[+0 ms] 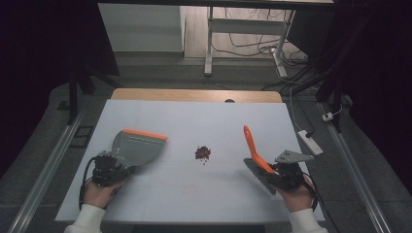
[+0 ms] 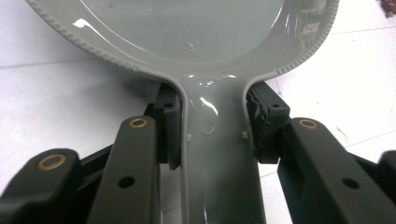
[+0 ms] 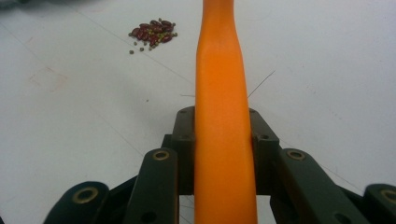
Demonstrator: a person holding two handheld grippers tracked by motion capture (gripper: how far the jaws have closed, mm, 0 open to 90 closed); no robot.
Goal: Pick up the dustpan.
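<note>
- Lower left of the frame: the left hand-held gripper (image 1: pixel 108 168) pinches the handle of a grey dustpan (image 1: pixel 137 147) on the white worktop (image 1: pixel 194 121).
- Centre: a small pile of beans (image 1: pixel 202 153).
- Lower right: the right hand-held gripper (image 1: pixel 284 175) clamps the brush (image 1: pixel 256 160) by its orange handle.

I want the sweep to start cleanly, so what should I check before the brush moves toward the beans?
1. Left gripper clamped on dustpan handle: ok.
2. Right gripper clamped on brush handle: ok.
3. Beans in one pile between the tools: ok.
4. Dustpan's orange lip faces the pile: not ok, it points toward the far edge.
5. Bristles touching the table: cannot tell.
</note>
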